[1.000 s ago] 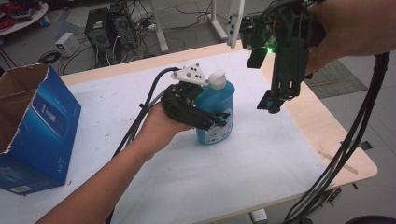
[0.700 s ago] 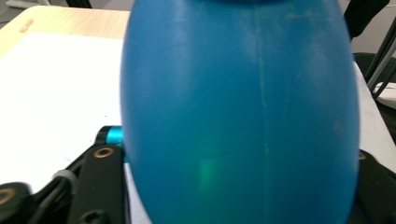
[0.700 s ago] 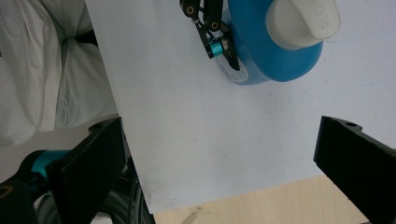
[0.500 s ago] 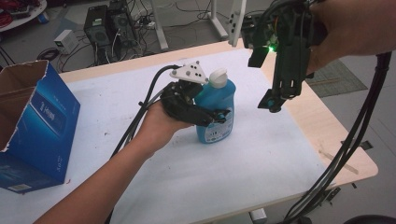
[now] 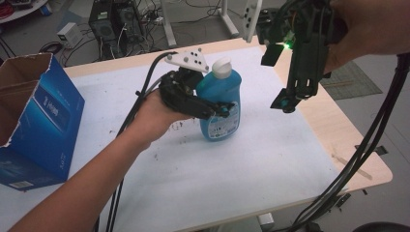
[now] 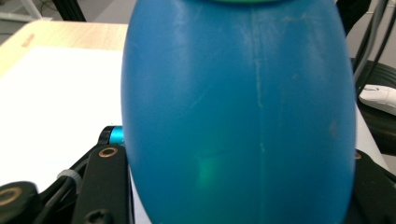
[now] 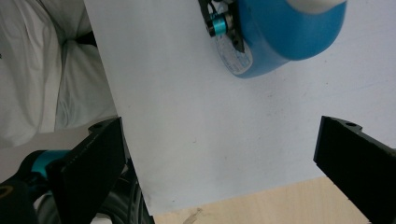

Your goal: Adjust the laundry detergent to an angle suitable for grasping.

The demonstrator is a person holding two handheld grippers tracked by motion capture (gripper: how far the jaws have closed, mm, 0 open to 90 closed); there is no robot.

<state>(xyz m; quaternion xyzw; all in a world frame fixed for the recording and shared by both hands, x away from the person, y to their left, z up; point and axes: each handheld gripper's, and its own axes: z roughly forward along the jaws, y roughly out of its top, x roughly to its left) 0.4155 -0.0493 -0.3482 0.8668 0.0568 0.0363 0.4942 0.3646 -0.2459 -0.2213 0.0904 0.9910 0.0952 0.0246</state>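
A blue bottle [image 5: 223,89] with a white cap [image 5: 222,66] stands about upright on the white sheet [image 5: 270,159]. My left gripper [image 5: 220,105] comes in from the left at mid-height and is shut on its body. One black jaw crosses its labelled front. In the left gripper view the bottle [image 6: 233,93] bulges between the jaws of that gripper [image 6: 233,161]. I cannot tell whether its base touches the sheet. My right gripper [image 5: 285,104] hangs above the table to the bottle's right, pointing down, open with nothing in it. The right gripper view looks down past my right gripper [image 7: 219,140] at the bottle [image 7: 289,32].
A big open blue cardboard box [image 5: 41,121] sits at the table's left end. The wooden table edge [image 5: 358,159] runs along the right and front. Thick black cables [image 5: 367,145] trail off the right side. Computer cases and stands are on the floor behind.
The left hand and the bottle have shifted slightly up in the high view. The right gripper has stayed where it was.
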